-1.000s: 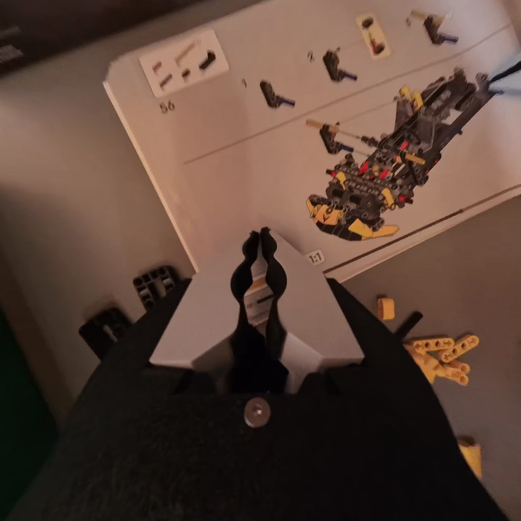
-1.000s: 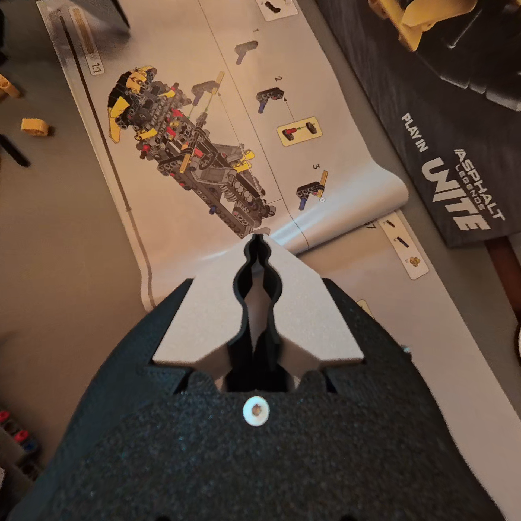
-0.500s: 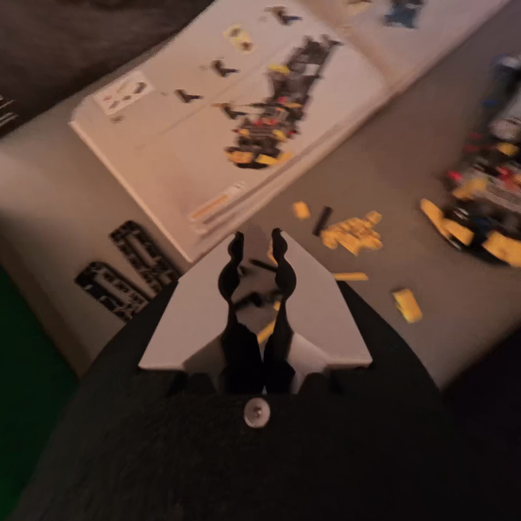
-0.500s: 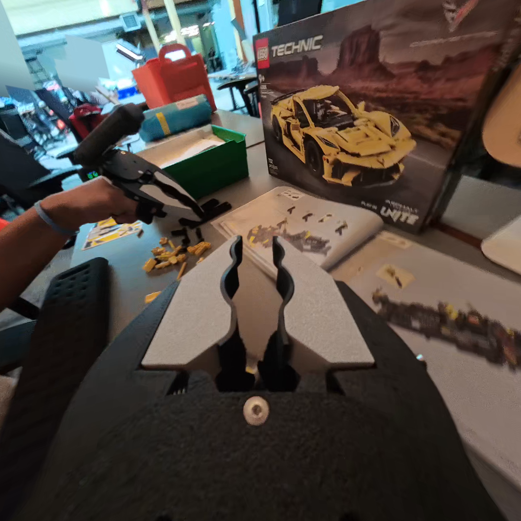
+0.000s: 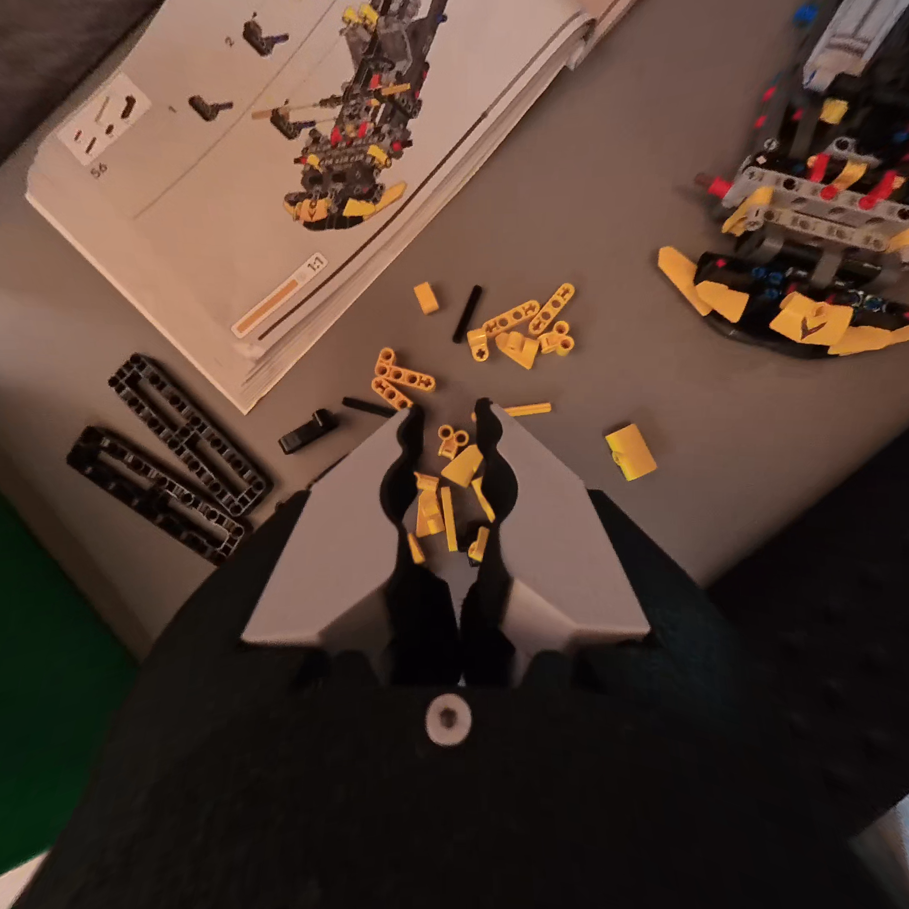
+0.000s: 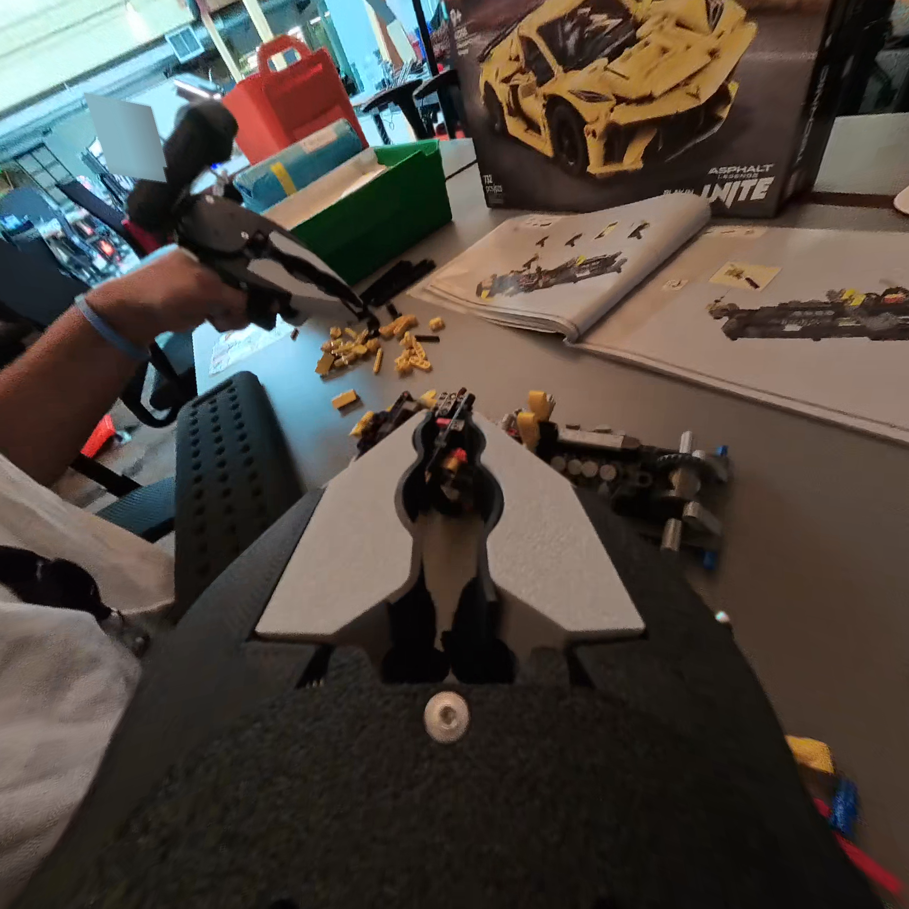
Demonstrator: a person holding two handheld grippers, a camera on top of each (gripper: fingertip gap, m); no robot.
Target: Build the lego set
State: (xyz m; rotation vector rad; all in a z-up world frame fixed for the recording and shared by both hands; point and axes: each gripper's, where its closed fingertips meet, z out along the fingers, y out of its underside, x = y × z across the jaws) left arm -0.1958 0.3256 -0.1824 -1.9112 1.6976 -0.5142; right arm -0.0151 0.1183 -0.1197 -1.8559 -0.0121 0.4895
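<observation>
We leave the printing on the set box [image 6: 639,103] and open instruction booklet [image 5: 236,162] unquoted; the box shows a yellow car. We count two long black frame pieces [image 5: 167,457] beside the booklet. Our left gripper [image 5: 447,413] hangs over the scattered yellow pieces [image 5: 521,329], jaws parted narrowly, empty. Our right gripper [image 6: 450,423] points at the half-built car chassis [image 6: 615,467] on the grey table [image 6: 811,516]; its jaws stand narrowly apart, and we cannot tell whether they touch it.

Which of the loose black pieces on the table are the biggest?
The two long black frames, side by side left of the left gripper by the booklet corner. They are full of holes; the other loose black pieces are thin pins or one short bent piece.
</observation>
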